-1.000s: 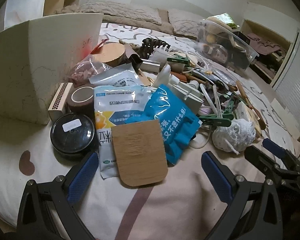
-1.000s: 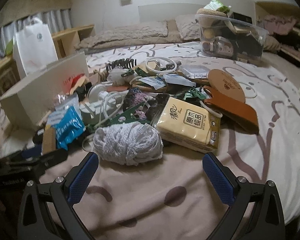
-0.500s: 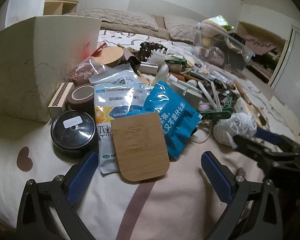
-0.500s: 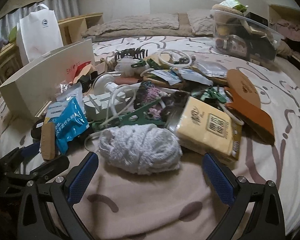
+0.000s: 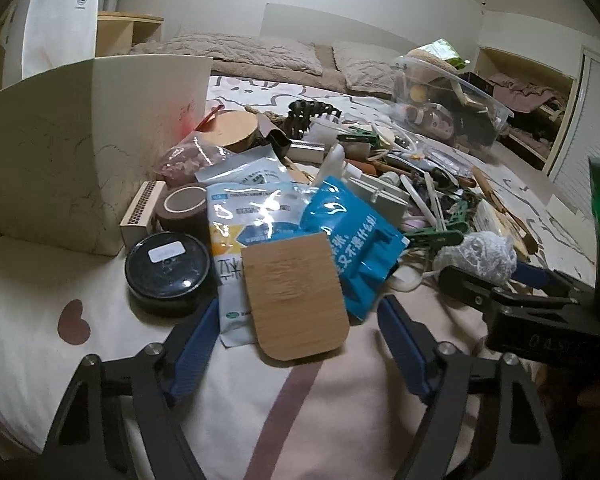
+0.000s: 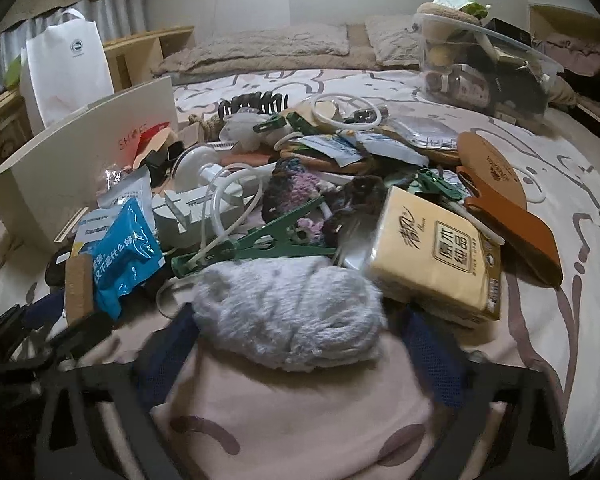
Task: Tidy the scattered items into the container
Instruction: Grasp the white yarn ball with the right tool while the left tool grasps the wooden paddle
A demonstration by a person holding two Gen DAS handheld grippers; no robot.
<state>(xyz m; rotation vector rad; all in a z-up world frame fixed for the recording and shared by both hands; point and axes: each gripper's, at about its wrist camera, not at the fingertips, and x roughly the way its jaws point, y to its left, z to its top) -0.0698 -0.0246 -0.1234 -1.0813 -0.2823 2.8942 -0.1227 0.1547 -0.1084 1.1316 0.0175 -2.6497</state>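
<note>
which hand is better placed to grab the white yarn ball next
Right. The right gripper already straddles the white yarn ball, and its jaws have just been closing around it. The left gripper is lined up on the wooden card instead.

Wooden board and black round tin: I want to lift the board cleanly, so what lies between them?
In the left wrist view, a white and blue packet lies between the wooden board and the black round tin, partly under the board.

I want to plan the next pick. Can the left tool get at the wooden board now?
Probably yes: the wooden board lies on top of the packets, its near end between the left tool's closing jaws, nothing covering it.
</note>
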